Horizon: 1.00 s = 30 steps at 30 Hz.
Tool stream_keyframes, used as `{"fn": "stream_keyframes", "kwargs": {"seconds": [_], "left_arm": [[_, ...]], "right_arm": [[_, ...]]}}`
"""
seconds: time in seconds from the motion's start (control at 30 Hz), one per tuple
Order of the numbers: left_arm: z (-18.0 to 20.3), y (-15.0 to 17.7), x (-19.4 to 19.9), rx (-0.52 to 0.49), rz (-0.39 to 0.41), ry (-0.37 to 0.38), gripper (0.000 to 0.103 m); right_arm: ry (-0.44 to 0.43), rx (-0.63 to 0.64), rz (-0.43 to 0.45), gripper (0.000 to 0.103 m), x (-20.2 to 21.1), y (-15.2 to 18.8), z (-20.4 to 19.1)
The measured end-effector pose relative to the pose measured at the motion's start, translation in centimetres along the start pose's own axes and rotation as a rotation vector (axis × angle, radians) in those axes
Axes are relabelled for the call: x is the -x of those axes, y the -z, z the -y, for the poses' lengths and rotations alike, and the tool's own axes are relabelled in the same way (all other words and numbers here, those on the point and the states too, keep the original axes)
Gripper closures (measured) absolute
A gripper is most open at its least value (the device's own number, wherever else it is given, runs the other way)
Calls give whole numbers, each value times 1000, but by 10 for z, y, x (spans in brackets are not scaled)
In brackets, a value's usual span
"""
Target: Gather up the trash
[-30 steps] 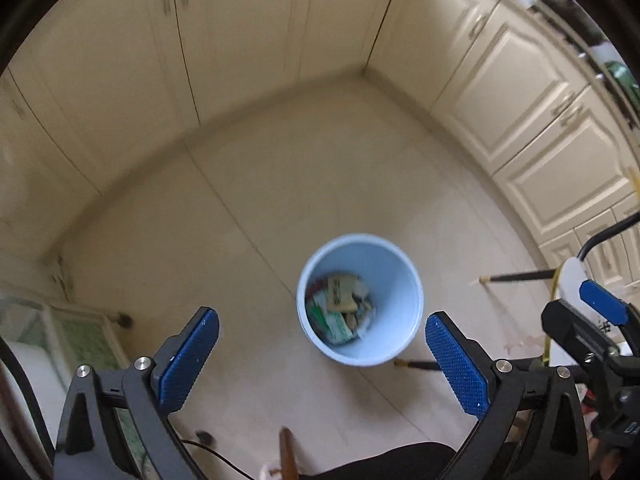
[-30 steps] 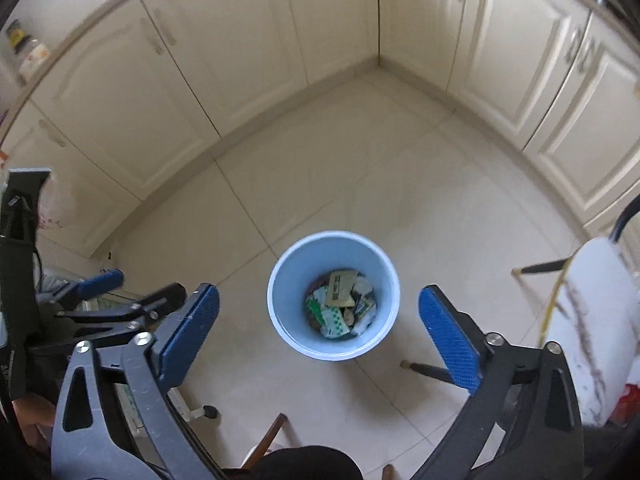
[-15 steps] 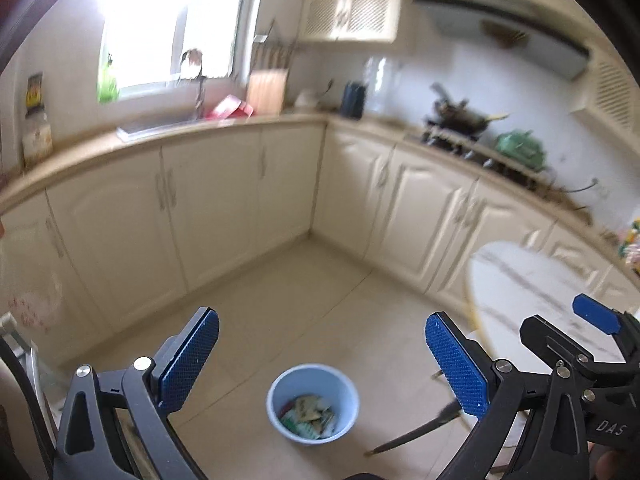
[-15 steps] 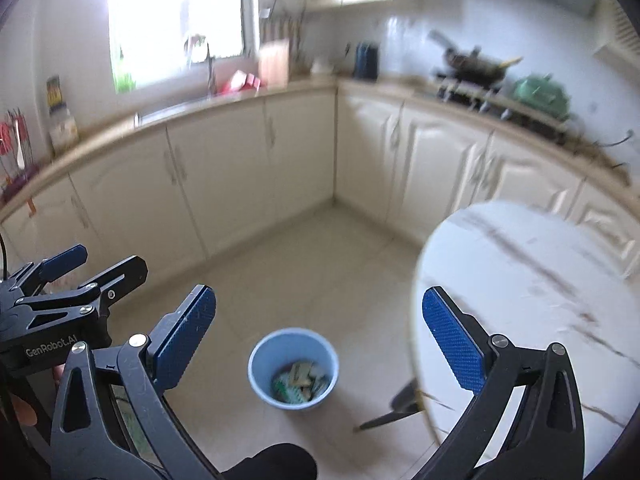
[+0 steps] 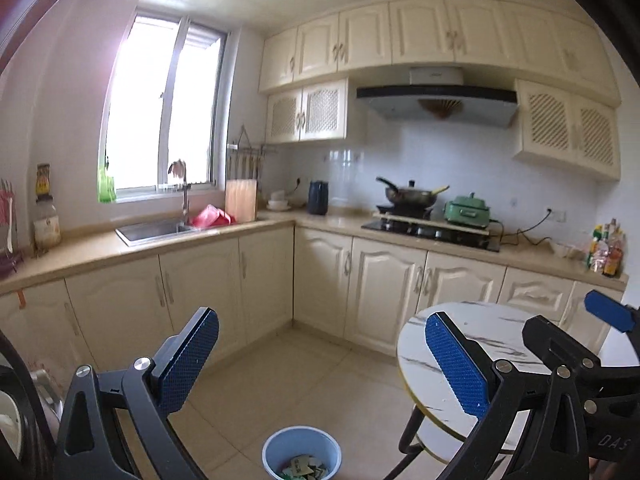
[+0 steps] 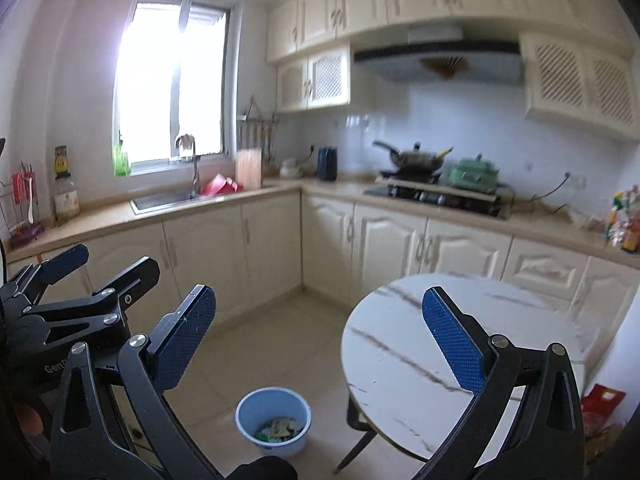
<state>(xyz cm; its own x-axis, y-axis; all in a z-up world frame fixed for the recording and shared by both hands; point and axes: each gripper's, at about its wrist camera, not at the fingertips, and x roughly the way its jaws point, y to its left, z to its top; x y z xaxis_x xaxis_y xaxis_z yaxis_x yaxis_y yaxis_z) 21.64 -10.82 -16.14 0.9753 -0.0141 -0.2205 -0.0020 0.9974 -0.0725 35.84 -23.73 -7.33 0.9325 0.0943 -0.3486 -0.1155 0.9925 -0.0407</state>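
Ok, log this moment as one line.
left gripper: open, empty | right gripper: open, empty | blue bin: floor, holds trash | round table: bare

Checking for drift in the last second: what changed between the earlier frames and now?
Both tongs tilted up from aiming straight down into the pale blue plastic trash bucket to facing the kitchen; the bucket now sits at the bottom edge beside the round white marble-top table. Unchanged: left tongs and right tongs open and empty, wrappers in the bucket.

Left gripper [image 5: 320,364] gapes empty above the blue bin [image 5: 302,446] of trash [image 5: 305,470].
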Motion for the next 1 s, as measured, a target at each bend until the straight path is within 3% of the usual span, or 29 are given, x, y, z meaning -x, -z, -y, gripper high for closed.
{"fn": "stream_keyframes", "kwargs": {"seconds": [0.17,0.2,0.33,0.53,1.0], "left_arm": [[11,35,41,-32,80,-27,1],[13,43,66,-38,96,-28,1],[33,89,98,-52,139,-31,1],[45,123,112,-41,149,-20,1],[40,118,118,-65,175,-7,1]], "right_arm": [[74,22,73,0,43,-9,-1],[92,23,91,0,50,-12,-2],[149,27,149,0,75,-19,-4],[165,21,183,0,91,-19,-5],[190,-1,198,0,97,-8,-1]]}}
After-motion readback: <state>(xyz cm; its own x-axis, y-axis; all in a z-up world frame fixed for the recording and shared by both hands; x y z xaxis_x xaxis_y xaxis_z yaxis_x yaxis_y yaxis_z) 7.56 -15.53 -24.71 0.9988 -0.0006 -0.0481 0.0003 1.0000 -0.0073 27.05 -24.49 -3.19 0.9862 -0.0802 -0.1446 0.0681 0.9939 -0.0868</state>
